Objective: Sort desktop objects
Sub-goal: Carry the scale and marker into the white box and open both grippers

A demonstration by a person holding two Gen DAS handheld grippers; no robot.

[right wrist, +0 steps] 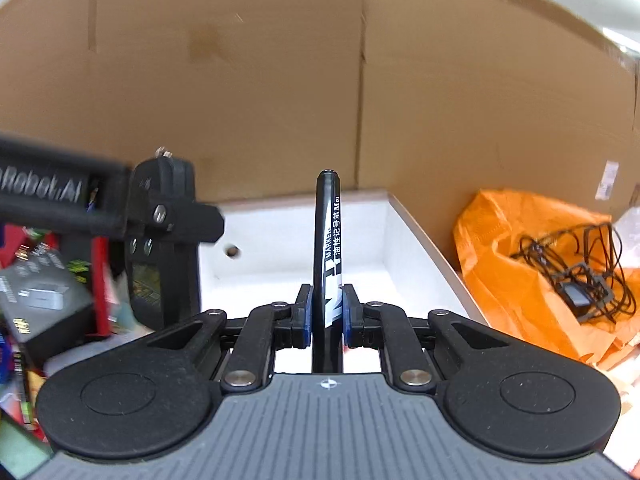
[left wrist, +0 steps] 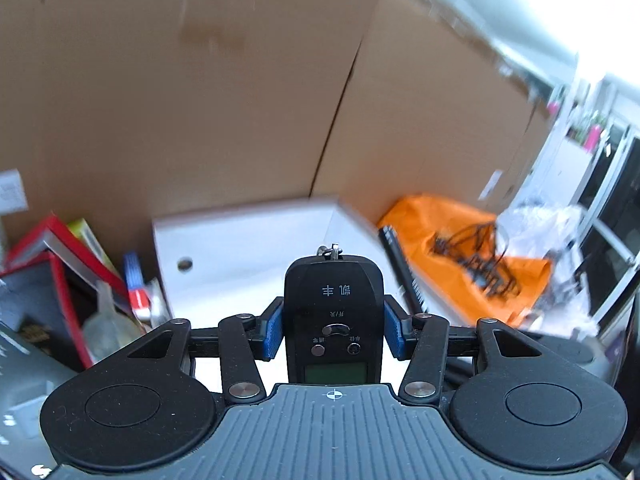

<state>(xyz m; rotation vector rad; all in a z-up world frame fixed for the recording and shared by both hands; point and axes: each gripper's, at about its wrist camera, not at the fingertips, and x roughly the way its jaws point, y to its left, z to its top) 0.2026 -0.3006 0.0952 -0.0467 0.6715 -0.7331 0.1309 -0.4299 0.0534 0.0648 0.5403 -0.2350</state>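
The right gripper (right wrist: pixel 326 312) clamps its blue-padded fingers (right wrist: pixel 306 312) on a black cylindrical permanent marker with white lettering (right wrist: pixel 329 240), which points forward over an open white rectangular box (right wrist: pixel 372 240). At left, the left gripper (right wrist: pixel 168 216) holds a black handheld digital scale with a green display (right wrist: pixel 160 184). An orange plastic bag (right wrist: pixel 500 272) carrying tangled black cables (right wrist: pixel 580 276) lies right, against a brown cardboard wall (right wrist: pixel 260 80).

Both wrist views face white box (left wrist: pixel 240 240) closely, cardboard (right wrist: pixel 240 80) behind.
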